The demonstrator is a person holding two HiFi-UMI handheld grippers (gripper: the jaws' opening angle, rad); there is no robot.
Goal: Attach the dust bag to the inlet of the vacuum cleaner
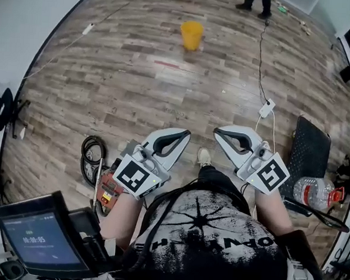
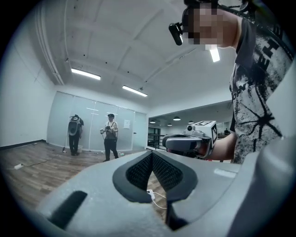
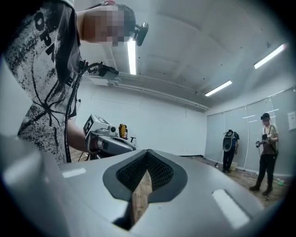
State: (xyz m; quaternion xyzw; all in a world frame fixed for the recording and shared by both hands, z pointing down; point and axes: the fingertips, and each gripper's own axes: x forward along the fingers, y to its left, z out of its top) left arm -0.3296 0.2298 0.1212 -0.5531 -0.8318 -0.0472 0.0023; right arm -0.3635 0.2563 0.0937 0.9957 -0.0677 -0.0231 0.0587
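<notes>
Holding both tools level in front of your chest, you have the left tool (image 1: 184, 134) and the right tool (image 1: 218, 132) angled toward each other, tips near but not touching. Each one's jaws are pressed together with nothing pinched between them; only the wooden floor (image 1: 137, 86) shows through the gap below the pads. What looks like the vacuum cleaner (image 1: 107, 191), a red-bodied machine, lies on the floor at your left, just beside your left forearm, with a coiled black hose (image 1: 92, 157) next to it. Both are well apart from either tool's tips. Farther out on the floor stands a yellow bucket (image 1: 191, 34). A white plug block (image 1: 267, 108) on a cable lies ahead of your right tool. A black mat (image 1: 308, 153) and a water bottle (image 1: 313, 191) sit to your right. A small screen (image 1: 36, 237) is at your lower left. Two other people (image 2: 110, 136) stand by a glass wall across the room.
</notes>
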